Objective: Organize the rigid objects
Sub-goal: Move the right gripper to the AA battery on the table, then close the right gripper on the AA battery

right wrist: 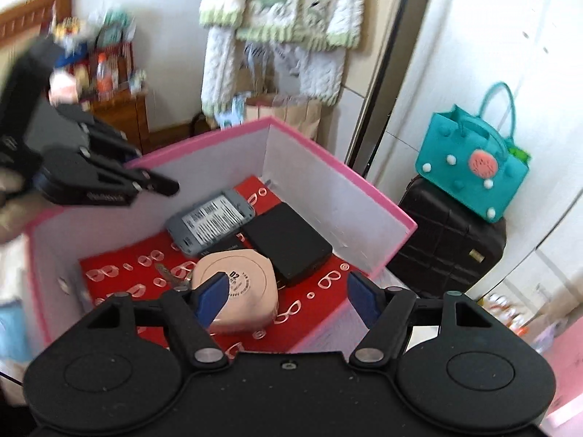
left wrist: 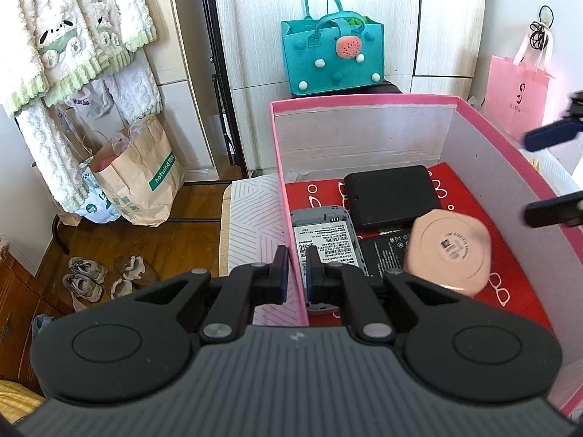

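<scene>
A pink cardboard box [left wrist: 364, 103] with plain white inner walls and a red liner printed with white eyeglass outlines holds four rigid items: a matte black rectangular case [left wrist: 391, 196] with rounded corners, a grey slab-shaped device [left wrist: 324, 233] lying label-up with a barcode sticker, a flat black pack [left wrist: 384, 255] partly buried beneath them, and a smooth pale-pink rounded compact [left wrist: 450, 251] resting tilted on top with its round base facing up. The left gripper [left wrist: 294, 269] is clamped on the box's left wall, its blue-padded fingers nearly together, one outside and one inside the rim, the tool reaching in level from the near side. The right gripper [right wrist: 288, 300] hovers above the opposite rim with fingers spread wide, holding nothing, angled down toward the compact [right wrist: 237, 291]. Behind stand a teal felt tote [left wrist: 331, 58], a brown paper bag [left wrist: 142, 178] on wood flooring and a fluffy cream garment [left wrist: 73, 25].
</scene>
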The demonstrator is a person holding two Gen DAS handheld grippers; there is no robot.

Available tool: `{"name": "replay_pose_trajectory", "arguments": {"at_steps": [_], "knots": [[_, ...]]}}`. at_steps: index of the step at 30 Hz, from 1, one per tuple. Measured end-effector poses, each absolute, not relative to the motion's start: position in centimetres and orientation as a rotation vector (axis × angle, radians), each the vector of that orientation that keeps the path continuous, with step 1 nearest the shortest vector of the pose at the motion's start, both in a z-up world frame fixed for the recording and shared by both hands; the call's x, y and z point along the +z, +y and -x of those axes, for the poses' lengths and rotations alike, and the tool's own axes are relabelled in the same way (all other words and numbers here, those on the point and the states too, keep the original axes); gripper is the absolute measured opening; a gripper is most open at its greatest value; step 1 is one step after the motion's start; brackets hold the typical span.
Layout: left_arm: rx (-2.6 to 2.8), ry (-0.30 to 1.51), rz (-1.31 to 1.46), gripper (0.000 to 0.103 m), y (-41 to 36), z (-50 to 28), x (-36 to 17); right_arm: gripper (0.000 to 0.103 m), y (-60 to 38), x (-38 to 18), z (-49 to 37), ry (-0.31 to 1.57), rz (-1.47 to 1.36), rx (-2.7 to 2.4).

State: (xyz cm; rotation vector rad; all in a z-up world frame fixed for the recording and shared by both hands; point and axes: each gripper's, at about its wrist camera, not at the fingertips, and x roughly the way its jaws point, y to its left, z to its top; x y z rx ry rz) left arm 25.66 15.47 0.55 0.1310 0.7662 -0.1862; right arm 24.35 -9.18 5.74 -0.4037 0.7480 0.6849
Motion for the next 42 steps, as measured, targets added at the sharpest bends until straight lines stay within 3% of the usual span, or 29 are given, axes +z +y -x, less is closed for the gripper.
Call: {"name": "replay_pose_trajectory", "arguments": {"at_steps": [5, 11, 21, 26, 35, 37, 42], "knots": [[-0.186, 0.766, -0.133, 0.008, 15.5, -25.7, 0.5, 0.075, -13.4, 7.0, -22.0, 0.695, 0.236, 0.691], [-0.188, 0.766, -0.130, 0.008, 15.4, -25.7, 0.5, 0.074, -17.2, 6.5, -18.7, 0.791, 0.208, 0.675], [-0.183, 0.767, -0.142, 0.008, 15.5, -25.7, 0.4, 0.073, -23.1, 0.0, -14.7, 0.987, 0.187, 0.488], [-0.183, 0.767, -0.145, 0.008, 15.5, -25.8, 0.4, 0.064, -24.7, -2.8, -14.2, 1.028, 0.204, 0.428], [-0.183, 0.767, -0.144, 0.008, 15.4, -25.8, 0.4, 0.060, -25.2, -4.8, -15.3, 0.995, 0.189, 0.420], [-0.183, 0.767, -0.140, 0.008, 15.5, -25.7, 0.4, 0.048, -25.2, -4.8, -15.5, 0.993, 0.171, 0.412], [-0.185, 0.766, -0.135, 0.008, 15.5, -25.7, 0.4, 0.048, -24.5, -4.6, -15.5, 0.992, 0.191, 0.402]]}}
